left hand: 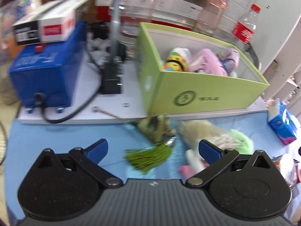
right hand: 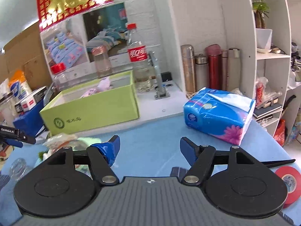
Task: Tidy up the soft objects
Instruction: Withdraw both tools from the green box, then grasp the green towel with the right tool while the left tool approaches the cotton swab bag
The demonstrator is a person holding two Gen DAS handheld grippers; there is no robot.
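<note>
Left wrist view, nearest first: left gripper [left hand: 153, 148], jaws spread wide, nothing between the blue fingertips [left hand: 97, 148]. Just ahead on the blue table cover [left hand: 56, 143]: a zongzi-shaped charm [left hand: 156, 127] with green tassel [left hand: 148, 155] and a twisted cord running back toward the white platform [left hand: 116, 111]; beside it, to the right, a cream plush toy [left hand: 203, 130] with a light green fringe, and a pink-and-white soft item [left hand: 190, 162] partly hidden by the right fingertip. Behind: green box [left hand: 197, 94], open-topped, already holding a yellow patterned plush [left hand: 175, 60] and pink fabric items [left hand: 210, 62]. Left of it, a blue machine [left hand: 45, 75] with a black cable [left hand: 71, 113]. Hazards, judged: the tassel threads or cord may snag on a fingertip; a closing grip may catch two neighbouring toys at once; the view is blurred, so aim is uncertain. Right wrist view, nearest first: right gripper [right hand: 149, 148], jaws apart and empty, one fingertip wrapped in blue tape [right hand: 108, 150]. To the right, a roll of red tape [right hand: 287, 179] and a tissue pack [right hand: 220, 114]; to the left, the loose soft items [right hand: 60, 141], with the tip of the other gripper beyond them at the frame's left edge. Hazards, judged: both grippers working the same small pile may collide; a high carry toward the box may knock the plastic bottle [right hand: 137, 56] or jar [right hand: 101, 62] behind it.
</note>
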